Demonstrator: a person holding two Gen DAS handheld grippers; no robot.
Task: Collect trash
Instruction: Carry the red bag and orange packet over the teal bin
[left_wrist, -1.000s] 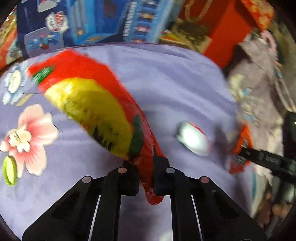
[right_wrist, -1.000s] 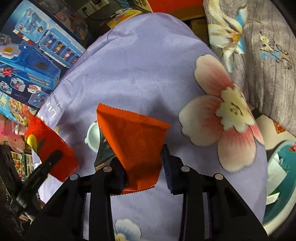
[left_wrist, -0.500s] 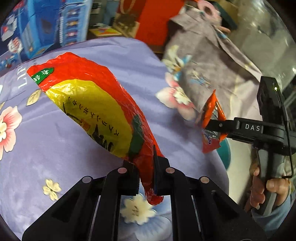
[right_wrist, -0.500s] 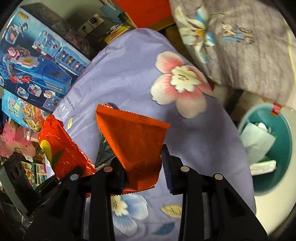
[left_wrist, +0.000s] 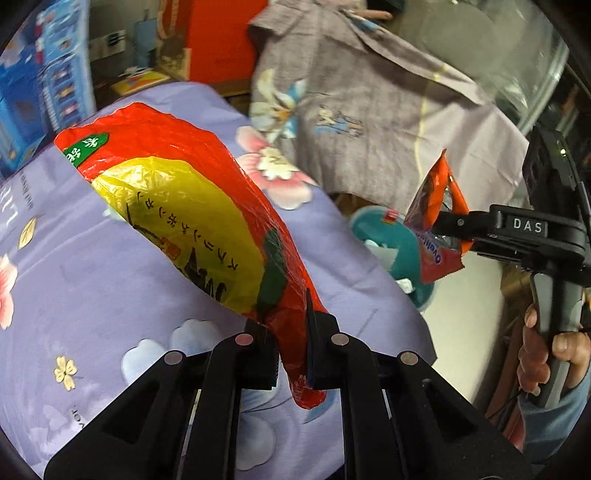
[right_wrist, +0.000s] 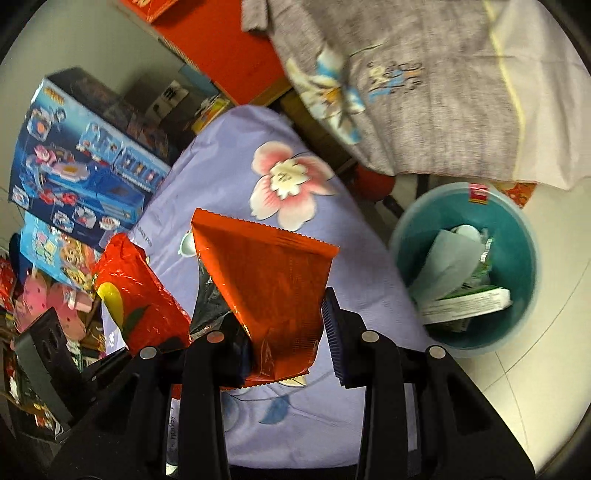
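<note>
Jaws clamped on wrappers

Lilac floral bedsheet covers the bed. Pale glossy tiled floor beside its edge. Grey patterned cloth hangs behind; blue toy boxes stacked by the far corner.

Left wrist: close above the lilac floral bedspread, angled down, facing right toward the teal bin.
Right wrist: nearer the bin, tilted down.
Shared: bedspread, bin, grey quilt.
</note>
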